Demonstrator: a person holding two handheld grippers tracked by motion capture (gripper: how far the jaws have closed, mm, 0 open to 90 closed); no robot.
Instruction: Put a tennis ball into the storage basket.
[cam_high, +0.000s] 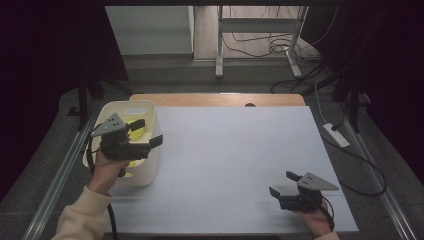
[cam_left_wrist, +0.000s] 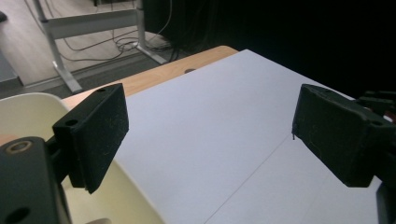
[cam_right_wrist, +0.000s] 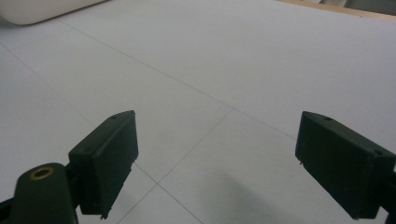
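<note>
A cream plastic bin (cam_high: 150, 114) stands at the table's left side, with yellow-green objects (cam_high: 136, 134) partly visible inside it. My left gripper (cam_high: 147, 132) hovers over the bin and points right across the table, its jaws open with nothing between them. In the left gripper view the bin's rim (cam_left_wrist: 28, 100) lies below the left jaw and the gripper (cam_left_wrist: 210, 135) looks out over the white table. My right gripper (cam_high: 284, 183) rests near the table's front right corner, open and empty, pointing left. The right gripper view has that gripper (cam_right_wrist: 217, 163) above bare white tabletop.
The white table surface (cam_high: 235, 155) stretches between the two grippers, with a wooden strip (cam_high: 220, 99) along its far edge. Behind the table are desk legs (cam_high: 219, 45) and floor cables (cam_high: 280, 47). A white power strip (cam_high: 336, 135) lies on the floor at right.
</note>
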